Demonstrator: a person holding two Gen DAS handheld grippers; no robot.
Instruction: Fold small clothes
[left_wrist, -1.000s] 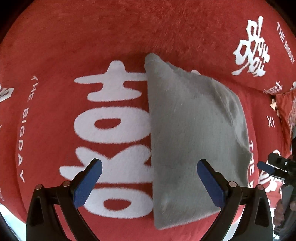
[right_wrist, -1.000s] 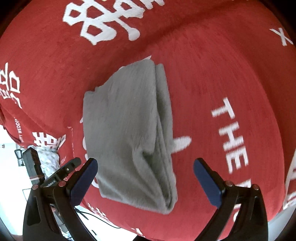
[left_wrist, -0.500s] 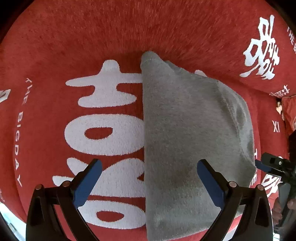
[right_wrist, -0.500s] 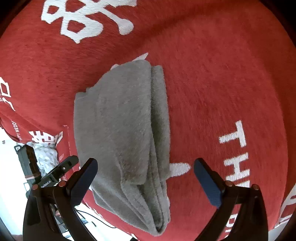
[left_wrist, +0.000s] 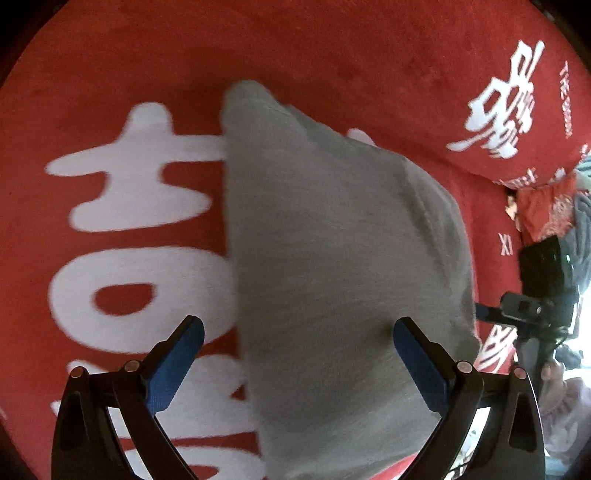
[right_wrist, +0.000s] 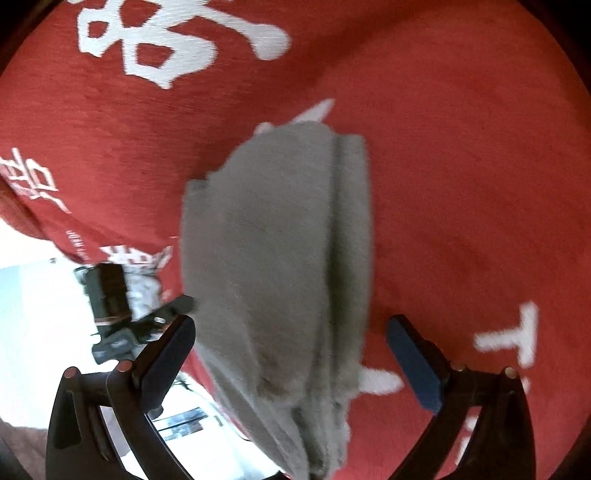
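A folded grey garment (left_wrist: 332, 280) lies on a red cloth with white characters (left_wrist: 110, 206). My left gripper (left_wrist: 295, 365) is open, its blue-padded fingers to either side of the garment's near end, low over it. In the right wrist view the same garment (right_wrist: 280, 266) shows stacked folded edges along its right side. My right gripper (right_wrist: 291, 354) is open and straddles its near end. Neither gripper holds anything.
The red cloth (right_wrist: 461, 177) covers the whole surface and drops off at an edge on the left in the right wrist view. The other gripper's black body shows at the frame edges (left_wrist: 543, 288) (right_wrist: 110, 295). A bright floor lies beyond the edge (right_wrist: 33, 288).
Both grippers have moved forward and lower over the grey garment, which now fills more of each view. Both stayed open. The garment has not moved.
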